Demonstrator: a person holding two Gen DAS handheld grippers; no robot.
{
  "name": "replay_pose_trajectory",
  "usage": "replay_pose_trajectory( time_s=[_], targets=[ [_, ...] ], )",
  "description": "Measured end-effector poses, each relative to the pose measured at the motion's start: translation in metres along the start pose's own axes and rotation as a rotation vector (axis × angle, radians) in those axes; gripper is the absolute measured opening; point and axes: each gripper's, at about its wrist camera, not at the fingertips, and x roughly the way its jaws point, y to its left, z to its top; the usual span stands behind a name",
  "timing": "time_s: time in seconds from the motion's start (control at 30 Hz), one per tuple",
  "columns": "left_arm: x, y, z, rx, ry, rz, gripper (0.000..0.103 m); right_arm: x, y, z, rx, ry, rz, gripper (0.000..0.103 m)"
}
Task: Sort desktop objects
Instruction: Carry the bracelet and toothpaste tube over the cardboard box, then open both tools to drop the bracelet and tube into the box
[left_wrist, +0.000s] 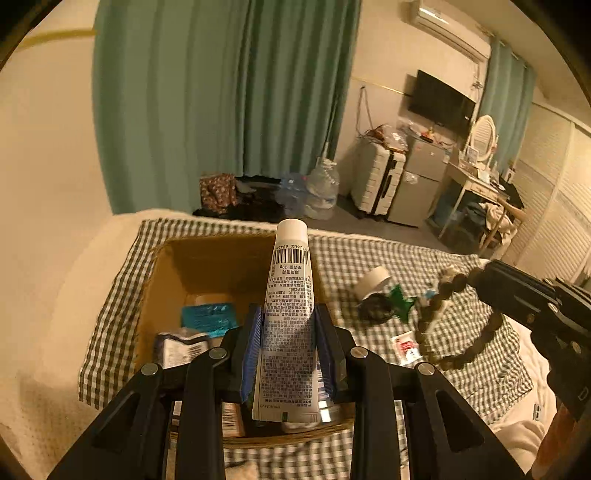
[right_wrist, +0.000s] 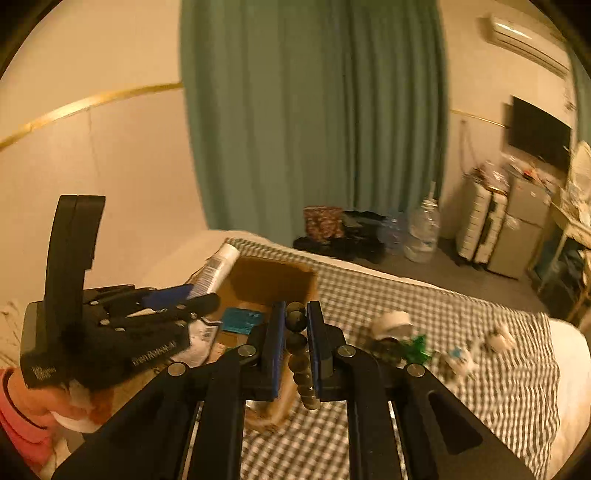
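Observation:
My left gripper (left_wrist: 289, 317) is shut on a white tube with a barcode and small print (left_wrist: 290, 310), cap pointing away, held over the open cardboard box (left_wrist: 162, 280). The tube also shows in the right wrist view (right_wrist: 218, 271), above the box (right_wrist: 295, 280). My right gripper (right_wrist: 296, 317) is shut on a string of dark round beads (right_wrist: 299, 332), which hangs below the fingers. In the left wrist view the beads (left_wrist: 443, 295) dangle in a loop from the right gripper at the right. The box holds a teal packet (left_wrist: 208, 317) and a crumpled white packet (left_wrist: 181, 349).
A checked cloth (left_wrist: 369, 254) covers the bed. On it lie a white jar (left_wrist: 373, 282), a green wrapper (left_wrist: 400, 301), a dark tangle (left_wrist: 375, 310) and a small red-and-white sachet (left_wrist: 406, 347). Beyond the bed are bags, water bottles, a suitcase and a desk.

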Motion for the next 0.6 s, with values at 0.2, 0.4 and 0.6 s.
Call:
replay_pose_trajectory(
  time_s=[0.2, 0.4, 0.6],
  targets=[
    [0.026, 0.038, -0.02, -0.022, 0.05, 0.005, 0.029, 0.069, 0.046, 0.002, -0.049, 0.093, 0.041, 0.011],
    [0.042, 0.06, -0.04, -0.065, 0.089, -0.014, 0.03, 0.128, 0.059, -0.005, -0.03, 0.165, 0.034, 0.011],
    [0.043, 0.07, -0.056, -0.066, 0.078, 0.008, 0.087, 0.145, 0.048, -0.005, 0.087, 0.155, -0.064, 0.074]
  ],
)
